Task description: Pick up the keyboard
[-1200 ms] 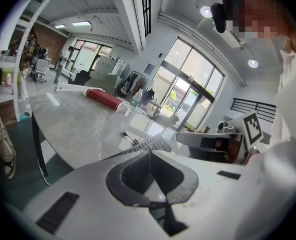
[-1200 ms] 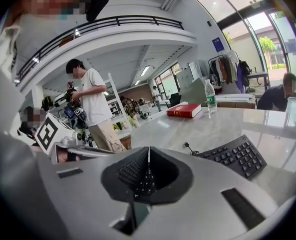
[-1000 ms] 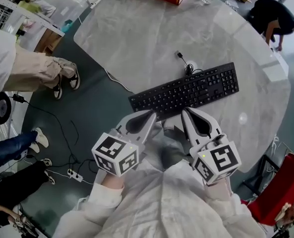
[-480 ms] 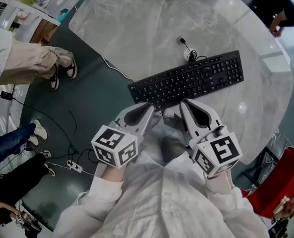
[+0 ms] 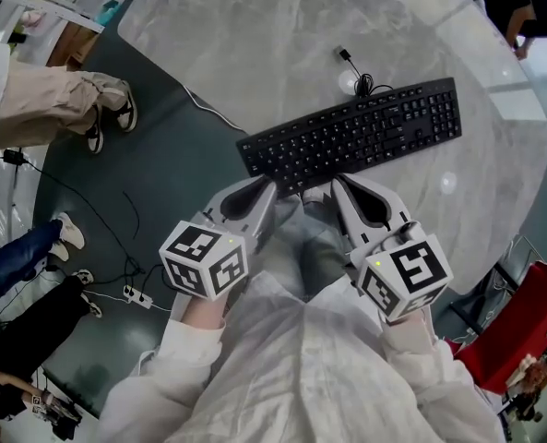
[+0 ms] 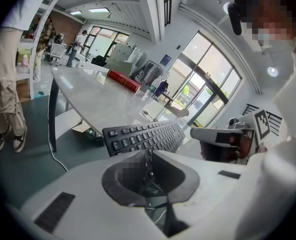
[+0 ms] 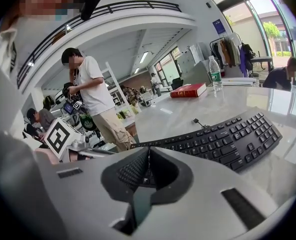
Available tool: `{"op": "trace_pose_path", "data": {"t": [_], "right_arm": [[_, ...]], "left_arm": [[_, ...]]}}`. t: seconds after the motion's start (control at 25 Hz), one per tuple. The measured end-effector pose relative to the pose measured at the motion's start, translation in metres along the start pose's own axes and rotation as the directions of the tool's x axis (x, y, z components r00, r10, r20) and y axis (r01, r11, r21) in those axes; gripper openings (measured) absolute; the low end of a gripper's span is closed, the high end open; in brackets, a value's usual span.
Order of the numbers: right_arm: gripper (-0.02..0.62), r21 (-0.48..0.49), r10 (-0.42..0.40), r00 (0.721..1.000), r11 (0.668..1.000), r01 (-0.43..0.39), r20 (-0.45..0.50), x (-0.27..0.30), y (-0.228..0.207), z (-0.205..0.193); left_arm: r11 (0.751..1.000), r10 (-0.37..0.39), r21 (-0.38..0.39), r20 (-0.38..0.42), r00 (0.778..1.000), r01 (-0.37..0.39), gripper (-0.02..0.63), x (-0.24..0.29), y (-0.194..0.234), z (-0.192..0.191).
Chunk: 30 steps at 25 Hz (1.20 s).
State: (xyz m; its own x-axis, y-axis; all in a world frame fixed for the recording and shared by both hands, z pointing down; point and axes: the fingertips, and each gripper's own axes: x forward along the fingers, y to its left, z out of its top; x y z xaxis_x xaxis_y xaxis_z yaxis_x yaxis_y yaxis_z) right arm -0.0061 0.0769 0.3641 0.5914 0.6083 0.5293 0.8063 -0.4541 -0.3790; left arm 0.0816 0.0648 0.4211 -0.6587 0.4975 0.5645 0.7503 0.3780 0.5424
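A black keyboard (image 5: 356, 135) lies slantwise on the round marble table (image 5: 255, 44), its cable (image 5: 351, 67) curling off its far side. Both grippers hover just short of its near long edge, side by side. My left gripper (image 5: 271, 185) points at the keyboard's left end, jaws shut and empty. My right gripper (image 5: 336, 183) points at the middle of that near edge, also shut on nothing. In the left gripper view the keyboard (image 6: 143, 136) sits just beyond the closed jaws (image 6: 148, 156). The right gripper view shows the keyboard (image 7: 222, 141) past its closed jaws (image 7: 148, 151).
A red book (image 7: 188, 90) and a water bottle (image 7: 215, 74) stand at the table's far side. People stand on the floor to the left (image 5: 52, 118), with cables and a power strip (image 5: 136, 298) near them. A red object (image 5: 522, 340) sits low on the right.
Both grippers have sunk a little and drawn closer to the keyboard's near edge. Their jaws stay shut. The keyboard has not moved on the table.
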Motion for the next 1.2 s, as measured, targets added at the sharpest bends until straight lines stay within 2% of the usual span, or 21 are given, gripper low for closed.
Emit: {"op": "trace_pose_path", "data": {"t": [0.32, 0.48, 0.6, 0.8, 1.0, 1.2], "right_arm": [[0.031, 0.013, -0.011, 1.0, 1.0, 0.012, -0.018, 0.003, 0.001, -0.005], [0.031, 0.016, -0.016, 1.0, 1.0, 0.017, -0.027, 0.003, 0.0, -0.009], [0.031, 0.018, -0.017, 0.999, 1.0, 0.018, -0.029, 0.005, -0.001, -0.009], [0.031, 0.019, -0.012, 0.999, 1.0, 0.013, -0.03, 0.008, 0.001, -0.008], [0.031, 0.024, -0.004, 0.999, 1.0, 0.006, -0.045, 0.008, 0.0, -0.01], [0.031, 0.027, -0.008, 0.999, 1.0, 0.009, -0.05, 0.006, -0.004, -0.011]], "left_arm": [[0.998, 0.057, -0.021, 0.004, 0.998, -0.057, 0.102, -0.009, 0.023, -0.002], [0.996, 0.079, -0.04, -0.01, 0.997, -0.08, 0.198, -0.009, 0.031, -0.007], [0.995, 0.081, -0.05, -0.026, 0.996, -0.082, 0.233, -0.005, 0.034, -0.011], [0.993, 0.094, -0.069, -0.037, 0.995, -0.096, 0.268, -0.002, 0.039, -0.015], [0.991, 0.076, -0.102, -0.051, 0.996, -0.081, 0.279, 0.006, 0.038, -0.016], [0.992, 0.069, -0.101, -0.075, 0.995, -0.076, 0.286, 0.013, 0.041, -0.02]]}}
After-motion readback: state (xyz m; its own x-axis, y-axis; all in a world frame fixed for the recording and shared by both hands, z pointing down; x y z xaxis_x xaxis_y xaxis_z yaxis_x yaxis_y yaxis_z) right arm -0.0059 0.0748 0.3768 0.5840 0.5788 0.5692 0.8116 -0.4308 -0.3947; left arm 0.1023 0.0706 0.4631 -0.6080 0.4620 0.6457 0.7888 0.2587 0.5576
